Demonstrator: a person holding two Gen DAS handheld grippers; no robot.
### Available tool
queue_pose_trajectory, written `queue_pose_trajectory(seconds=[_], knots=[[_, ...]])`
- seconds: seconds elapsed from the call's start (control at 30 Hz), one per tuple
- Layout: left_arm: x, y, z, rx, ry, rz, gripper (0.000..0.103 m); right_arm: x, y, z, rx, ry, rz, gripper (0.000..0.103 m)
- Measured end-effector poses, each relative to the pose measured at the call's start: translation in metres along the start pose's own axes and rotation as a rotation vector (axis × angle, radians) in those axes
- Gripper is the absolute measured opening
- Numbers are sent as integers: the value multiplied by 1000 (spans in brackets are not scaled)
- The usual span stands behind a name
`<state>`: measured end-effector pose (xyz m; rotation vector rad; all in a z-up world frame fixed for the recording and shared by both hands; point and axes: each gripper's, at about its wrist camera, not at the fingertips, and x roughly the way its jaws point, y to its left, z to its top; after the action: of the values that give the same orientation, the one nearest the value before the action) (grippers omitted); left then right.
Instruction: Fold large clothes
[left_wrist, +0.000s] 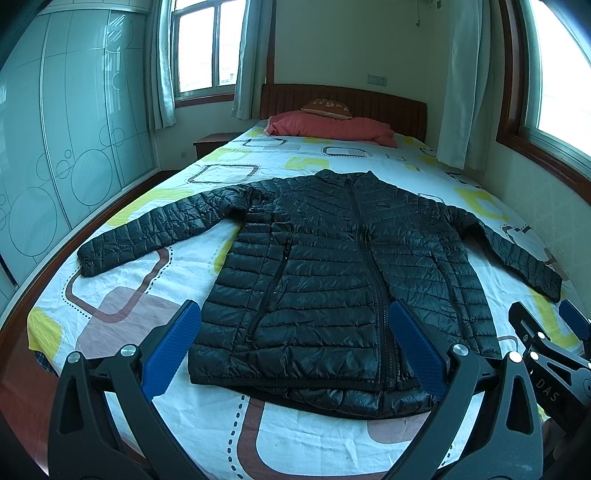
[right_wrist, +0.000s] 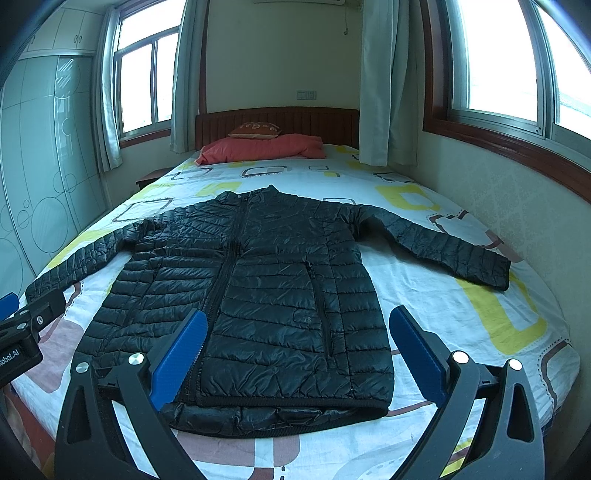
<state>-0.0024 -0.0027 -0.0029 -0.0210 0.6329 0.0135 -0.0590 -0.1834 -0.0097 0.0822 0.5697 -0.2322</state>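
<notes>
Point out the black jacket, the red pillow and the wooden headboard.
black jacket (left_wrist: 332, 266): left wrist view, on the chest beside the zipper.
red pillow (right_wrist: 258, 149): right wrist view, on its front face.
wooden headboard (right_wrist: 314, 122): right wrist view, on the ribbed panel.

The jacket lies on the bed; the pillow lies behind the jacket, against the headboard.

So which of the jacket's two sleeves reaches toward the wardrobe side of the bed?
The left sleeve; the other sleeve stretches toward the window wall.
</notes>
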Motion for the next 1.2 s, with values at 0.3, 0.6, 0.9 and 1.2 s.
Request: queue_pose_trajectory(seconds=[0.3, 0.6, 0.9, 1.2], knots=[[0, -1, -3, 0, 3, 0, 101, 0, 0, 0, -1, 0, -1, 98], [3, -1, -8, -3, 14, -1, 101, 1, 3, -1, -1, 2, 2, 98], [29, 9, -1, -42, 58, 0, 101, 24, 0, -9, 45, 28, 31, 98], [114, 72, 7, -248, 225, 6, 101, 85, -70, -4, 246, 102, 47, 98]])
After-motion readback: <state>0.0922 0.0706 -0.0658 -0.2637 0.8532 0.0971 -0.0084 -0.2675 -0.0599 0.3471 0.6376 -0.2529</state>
